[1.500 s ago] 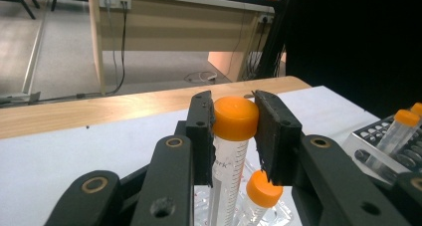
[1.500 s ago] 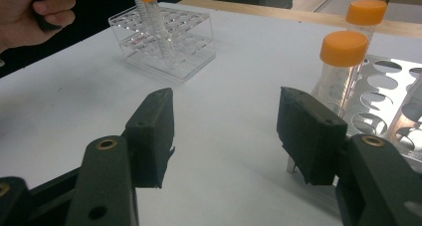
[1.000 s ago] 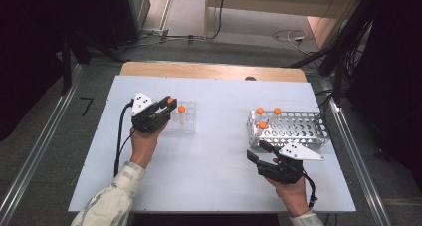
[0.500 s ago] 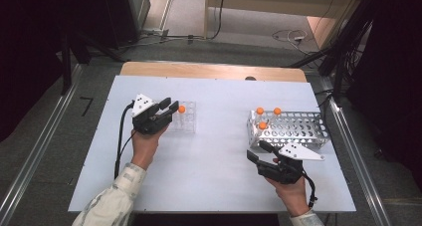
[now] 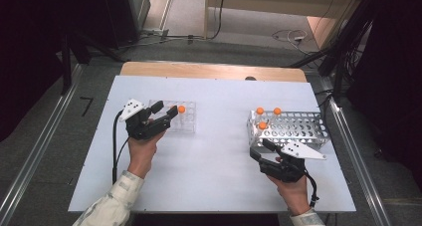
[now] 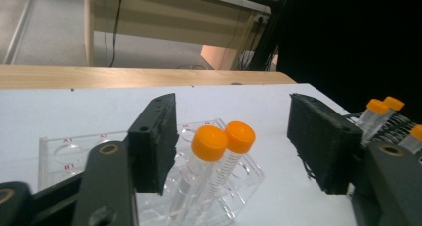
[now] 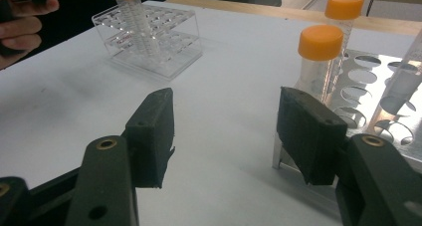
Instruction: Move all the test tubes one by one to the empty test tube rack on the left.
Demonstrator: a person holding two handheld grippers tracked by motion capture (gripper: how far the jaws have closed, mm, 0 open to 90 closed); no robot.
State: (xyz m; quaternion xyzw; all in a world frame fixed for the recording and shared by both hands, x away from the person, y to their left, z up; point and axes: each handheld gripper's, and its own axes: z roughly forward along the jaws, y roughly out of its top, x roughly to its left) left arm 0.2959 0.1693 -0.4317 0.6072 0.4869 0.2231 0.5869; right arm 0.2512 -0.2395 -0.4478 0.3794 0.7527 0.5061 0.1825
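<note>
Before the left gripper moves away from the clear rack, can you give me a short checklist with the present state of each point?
1. Left gripper jaws have just been opening and stand apart from the orange-capped tubes: ok.
2. Tubes are seated in the clear rack: ok, two stand there, leaning a little.
3. Tubes pushed fully down: cannot tell.
4. Right gripper is open and holds nothing: ok.
5. Metal rack has tubes waiting: ok, three orange caps at its left end.
6. Table between the racks is free for crossing: ok.
</note>
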